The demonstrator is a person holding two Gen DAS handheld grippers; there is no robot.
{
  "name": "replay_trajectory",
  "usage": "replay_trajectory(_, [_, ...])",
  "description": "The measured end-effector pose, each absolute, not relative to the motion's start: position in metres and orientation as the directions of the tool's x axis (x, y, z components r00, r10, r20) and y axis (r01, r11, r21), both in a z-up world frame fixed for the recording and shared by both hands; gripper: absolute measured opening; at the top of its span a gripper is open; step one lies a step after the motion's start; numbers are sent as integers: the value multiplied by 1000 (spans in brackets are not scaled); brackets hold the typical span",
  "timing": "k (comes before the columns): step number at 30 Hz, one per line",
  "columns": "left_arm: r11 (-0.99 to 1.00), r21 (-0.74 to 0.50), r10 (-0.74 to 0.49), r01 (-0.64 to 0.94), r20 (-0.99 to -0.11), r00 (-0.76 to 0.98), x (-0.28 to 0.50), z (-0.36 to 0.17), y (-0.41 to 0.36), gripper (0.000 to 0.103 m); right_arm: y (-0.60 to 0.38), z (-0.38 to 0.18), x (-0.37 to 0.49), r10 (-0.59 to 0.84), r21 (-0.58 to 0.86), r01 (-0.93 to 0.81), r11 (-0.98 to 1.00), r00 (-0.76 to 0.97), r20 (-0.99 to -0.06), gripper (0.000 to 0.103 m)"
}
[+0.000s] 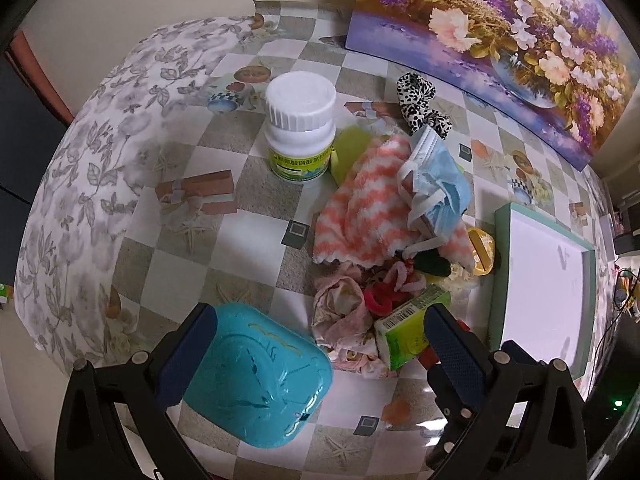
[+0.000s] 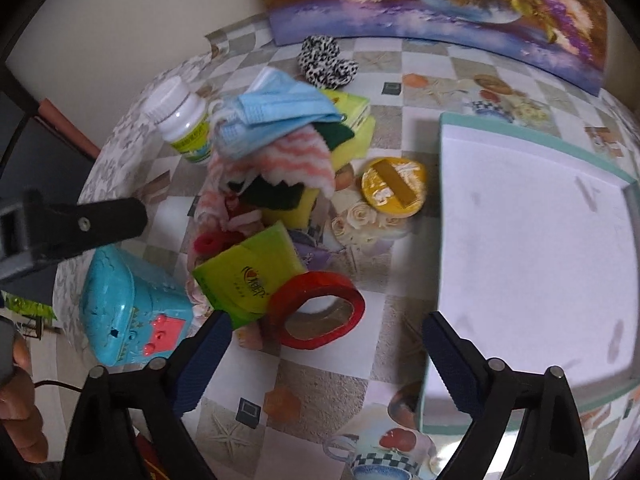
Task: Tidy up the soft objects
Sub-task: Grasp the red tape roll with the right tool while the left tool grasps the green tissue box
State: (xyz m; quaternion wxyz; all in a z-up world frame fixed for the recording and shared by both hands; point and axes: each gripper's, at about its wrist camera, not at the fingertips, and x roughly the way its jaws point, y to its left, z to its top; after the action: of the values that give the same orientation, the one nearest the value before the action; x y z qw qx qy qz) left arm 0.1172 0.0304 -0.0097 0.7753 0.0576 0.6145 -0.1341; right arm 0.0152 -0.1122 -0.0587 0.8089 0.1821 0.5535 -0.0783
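Left wrist view: left gripper (image 1: 320, 344) wide open, empty, teal box (image 1: 256, 376) between its fingers. Striped towel (image 1: 360, 216), orange-white, fluffy, crumpled, lies just right of white bottle (image 1: 300, 128); blue mask (image 1: 436, 184) on top.

Right wrist view: right gripper (image 2: 326, 364) wide open, empty. Towel (image 2: 296, 160) beyond red tape roll (image 2: 320, 308), left of tray (image 2: 532, 216).

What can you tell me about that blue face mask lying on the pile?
The face mask is a light blue pleated disposable one, of thin soft fabric, with white ear loops hanging loose. It lies crumpled and partly folded on top of the heap, draped over the orange-and-white striped cloth. Neither gripper touches it.
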Motion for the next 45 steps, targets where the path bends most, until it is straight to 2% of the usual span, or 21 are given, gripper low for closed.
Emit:
replay_trajectory(2, [956, -84, -143, 279, -970, 198, 120, -11, 30, 103, -111, -64, 18, 85, 212, 323, 922, 365, -927, 92])
replay_trajectory(15, [952, -99, -151, 289, -975, 163, 128, -22, 26, 103, -111, -90, 36, 153, 268, 320, 909, 343, -927, 88])
replay_trajectory(21, [952, -99, -152, 290, -974, 165, 127, -19, 23, 103, -117, -90, 31, 233, 358, 327, 874, 364, -902, 72])
replay_trajectory(23, [950, -98, -152, 297, -974, 165, 126, -17, 20, 103, -121, -90, 29, 247, 374, 325, 869, 371, -895, 62])
replay_trajectory(25, [947, -98, -153, 305, -975, 160, 125, -16, 16, 103, -125, -88, 26, 255, 386, 328, 862, 378, -890, 62])
replay_trajectory(33, [946, -91, -143, 311, -979, 148, 123, -10, 1, 102, -148, -68, 13, 218, 381, 379, 843, 407, -887, 62])
replay_trajectory(45, [944, -56, -89, 326, -992, 87, 104, -26, -42, 97, -211, -20, -28, -5, 255, 555, 792, 424, -906, 62])
